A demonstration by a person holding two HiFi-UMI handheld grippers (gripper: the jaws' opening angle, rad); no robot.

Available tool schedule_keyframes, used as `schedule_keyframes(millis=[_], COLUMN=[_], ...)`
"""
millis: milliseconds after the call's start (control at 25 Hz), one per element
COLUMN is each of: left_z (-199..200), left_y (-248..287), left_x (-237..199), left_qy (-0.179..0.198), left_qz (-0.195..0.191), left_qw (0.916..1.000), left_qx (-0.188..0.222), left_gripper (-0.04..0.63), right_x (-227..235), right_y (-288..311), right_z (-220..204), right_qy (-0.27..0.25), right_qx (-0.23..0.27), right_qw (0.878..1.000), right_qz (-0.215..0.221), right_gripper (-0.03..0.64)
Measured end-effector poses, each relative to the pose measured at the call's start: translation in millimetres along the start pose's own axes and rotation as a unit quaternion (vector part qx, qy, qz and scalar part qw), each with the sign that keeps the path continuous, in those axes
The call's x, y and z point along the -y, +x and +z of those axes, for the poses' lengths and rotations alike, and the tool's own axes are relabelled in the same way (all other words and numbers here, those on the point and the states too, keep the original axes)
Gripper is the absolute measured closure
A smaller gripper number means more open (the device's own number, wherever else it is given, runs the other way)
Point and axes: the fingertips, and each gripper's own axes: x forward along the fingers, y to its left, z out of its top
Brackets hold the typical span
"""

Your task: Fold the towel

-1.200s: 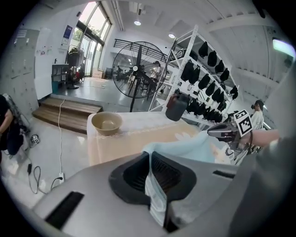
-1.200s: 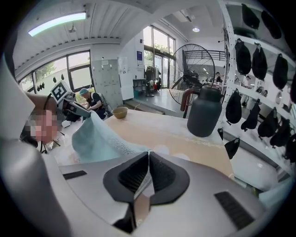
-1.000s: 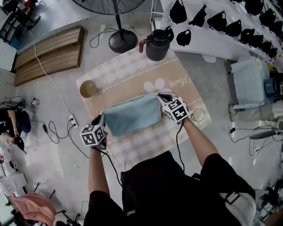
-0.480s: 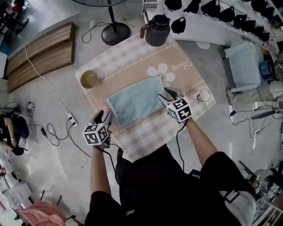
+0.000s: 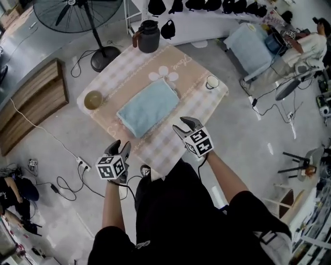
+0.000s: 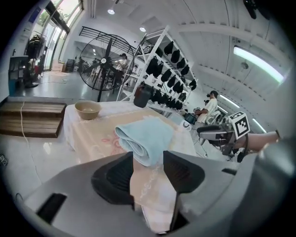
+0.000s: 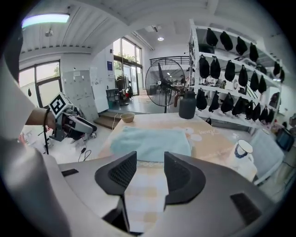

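Note:
The light blue towel lies folded in a thick rectangle on the checked tablecloth; nothing touches it. My left gripper hangs open off the table's near left edge, back from the towel's corner. My right gripper is open over the near right part of the cloth, also clear of the towel. The left gripper view has the towel's rolled fold beyond the empty left gripper. The right gripper view shows the towel lying flat ahead of the empty right gripper.
A tan bowl sits at the table's left corner, a dark jug at the far corner, a white mug at the right corner. A standing fan, wall shelves with dark caps and floor cables surround the table.
Both grippers let go of the towel, opened and drew back toward the person, the right one farther. The towel stays folded on the cloth.

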Motion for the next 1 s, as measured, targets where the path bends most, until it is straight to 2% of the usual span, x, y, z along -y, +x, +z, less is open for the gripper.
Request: schedule_keyframes(millis=[240,480,640,760,880,1000], left_z=[-16.3,-31.7,-49.3,-64.9,-80.7,-81.1], left_y=[-14.4,-27.6,-33.3,-51.0,-80.1,-100.8], left_x=[63.7,122.6,146.0,148.1,127.2,103.1], left_qy=[0.004,0.027,0.043,0.053,0.035,0.032], left_qz=[-0.025,-0.014,0.003,0.019,0.038,0.049], left_qw=[0.9996,0.9993,0.9988,0.9983,0.9985,0.9978], left_qx=[0.013,0.022,0.023,0.017,0.016,0.032], left_gripper=[0.410,0.410,0.410,0.410,0.410,0.410], right_x=[-14.1,-36.9,-53.9,-74.6,-105.3,-129.4], right_y=[-55.7,-103.1,-103.3,-94.9,-91.2,-81.7], right_z=[-26.3,-45.0,-59.5,-67.6,-68.5,-61.5], right_qy=[0.019,0.024,0.018,0.019,0.018,-0.002], right_qx=[0.024,0.061,0.077,0.069,0.062,0.053], right_qw=[0.999,0.998,0.996,0.996,0.996,0.996], right_qz=[-0.015,0.005,0.026,0.048,0.066,0.074], right_gripper=[0.448,0.440,0.440,0.440,0.440,0.440])
